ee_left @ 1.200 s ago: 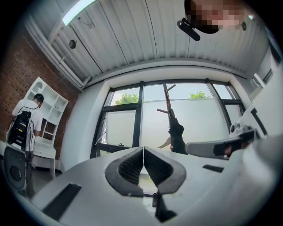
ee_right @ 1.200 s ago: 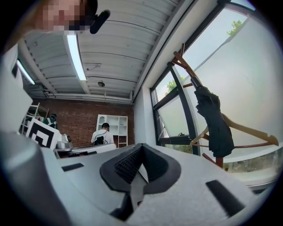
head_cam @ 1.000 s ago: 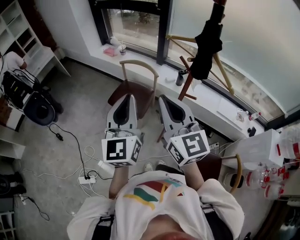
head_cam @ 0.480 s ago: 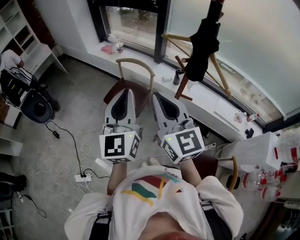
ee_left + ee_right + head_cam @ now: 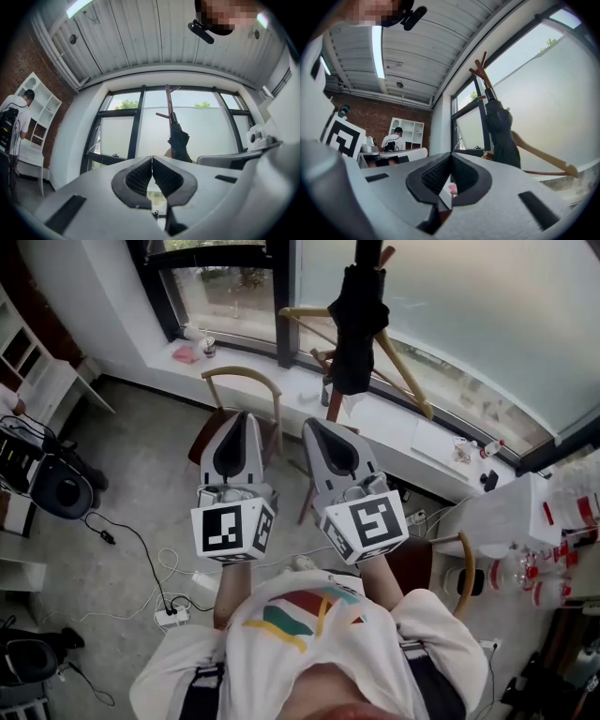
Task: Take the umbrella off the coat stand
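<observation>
A black folded umbrella (image 5: 356, 329) hangs from a peg of the wooden coat stand (image 5: 330, 401) by the window. The left gripper view shows the umbrella (image 5: 178, 143) straight ahead against the stand's pole (image 5: 167, 99). In the right gripper view the umbrella (image 5: 502, 132) hangs to the right of centre, under the stand's pegs (image 5: 480, 70). My left gripper (image 5: 243, 416) and right gripper (image 5: 310, 424) are held side by side, short of the stand and apart from it. Both are shut with nothing between the jaws, seen also on the left gripper (image 5: 152, 158) and right gripper (image 5: 451, 154).
A wooden chair (image 5: 246, 381) stands below my grippers, in front of the windowsill (image 5: 403, 432). A white cabinet (image 5: 502, 521) with bottles stands at the right, a second chair (image 5: 463, 570) beside it. Cables and a power strip (image 5: 173, 615) lie on the floor. A person (image 5: 16, 117) stands by white shelves.
Both grippers have moved toward the window and the coat stand, staying shut. The stand and umbrella now sit nearer and more to the left in the head view.
</observation>
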The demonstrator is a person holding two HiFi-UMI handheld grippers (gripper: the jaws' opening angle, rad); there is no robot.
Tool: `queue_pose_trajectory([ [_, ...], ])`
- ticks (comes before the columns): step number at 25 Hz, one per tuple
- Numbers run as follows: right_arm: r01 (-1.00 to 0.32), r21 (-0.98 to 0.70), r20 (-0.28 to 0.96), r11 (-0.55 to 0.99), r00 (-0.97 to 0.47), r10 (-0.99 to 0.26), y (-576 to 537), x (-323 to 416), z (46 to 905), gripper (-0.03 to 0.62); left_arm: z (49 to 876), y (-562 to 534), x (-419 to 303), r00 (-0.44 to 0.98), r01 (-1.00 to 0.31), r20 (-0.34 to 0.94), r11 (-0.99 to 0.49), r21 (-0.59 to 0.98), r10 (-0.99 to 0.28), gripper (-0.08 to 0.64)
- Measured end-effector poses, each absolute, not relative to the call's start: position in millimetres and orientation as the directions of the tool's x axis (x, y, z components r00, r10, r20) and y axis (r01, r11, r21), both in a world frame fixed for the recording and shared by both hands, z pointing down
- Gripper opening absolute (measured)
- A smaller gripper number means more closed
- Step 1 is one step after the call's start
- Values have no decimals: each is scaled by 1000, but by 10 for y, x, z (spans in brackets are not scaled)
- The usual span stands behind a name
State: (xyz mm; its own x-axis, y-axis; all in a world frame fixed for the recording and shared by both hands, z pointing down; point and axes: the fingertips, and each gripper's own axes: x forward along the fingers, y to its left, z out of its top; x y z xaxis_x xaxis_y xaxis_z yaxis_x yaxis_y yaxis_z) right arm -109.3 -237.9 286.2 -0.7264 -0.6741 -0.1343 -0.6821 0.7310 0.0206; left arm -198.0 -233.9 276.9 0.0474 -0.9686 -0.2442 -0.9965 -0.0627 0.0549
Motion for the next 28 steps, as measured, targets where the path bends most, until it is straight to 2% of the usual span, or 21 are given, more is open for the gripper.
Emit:
queue_pose_trajectory([
  [6, -784, 16, -139, 621, -617, -775, -2561, -498, 2826, -2, 2724, -2641, -1485, 168, -982, -252, -183, 38, -953, 7],
  [13, -841, 2, -124, 541, -537, -834, -2650, -42, 2908, -2, 2790, -2792, -979, 271, -957, -227, -288, 44, -935, 8],
  [19, -847, -6, -131, 531, -526, -840, -2662, 55, 2900, -2, 2725, -2810, -881, 289, -952, -241, -304, 27, -927, 8],
  [24, -805, 9, -128, 593, -589, -798, -2752, -51, 2766, 5, 2726, -2824, -903, 287, -954, -233, -300, 22, -929, 8],
  [25, -797, 19, -131, 604, -601, -788, -2796, -77, 2698, 25, 2717, -2829, -912, 286, -954, -235, -299, 21, -929, 8],
  [28, -768, 37, -136, 639, -637, -759, -2970, -181, 2480, 150, 2667, -2854, -941, 280, -956, -245, -293, 15, -928, 8],
])
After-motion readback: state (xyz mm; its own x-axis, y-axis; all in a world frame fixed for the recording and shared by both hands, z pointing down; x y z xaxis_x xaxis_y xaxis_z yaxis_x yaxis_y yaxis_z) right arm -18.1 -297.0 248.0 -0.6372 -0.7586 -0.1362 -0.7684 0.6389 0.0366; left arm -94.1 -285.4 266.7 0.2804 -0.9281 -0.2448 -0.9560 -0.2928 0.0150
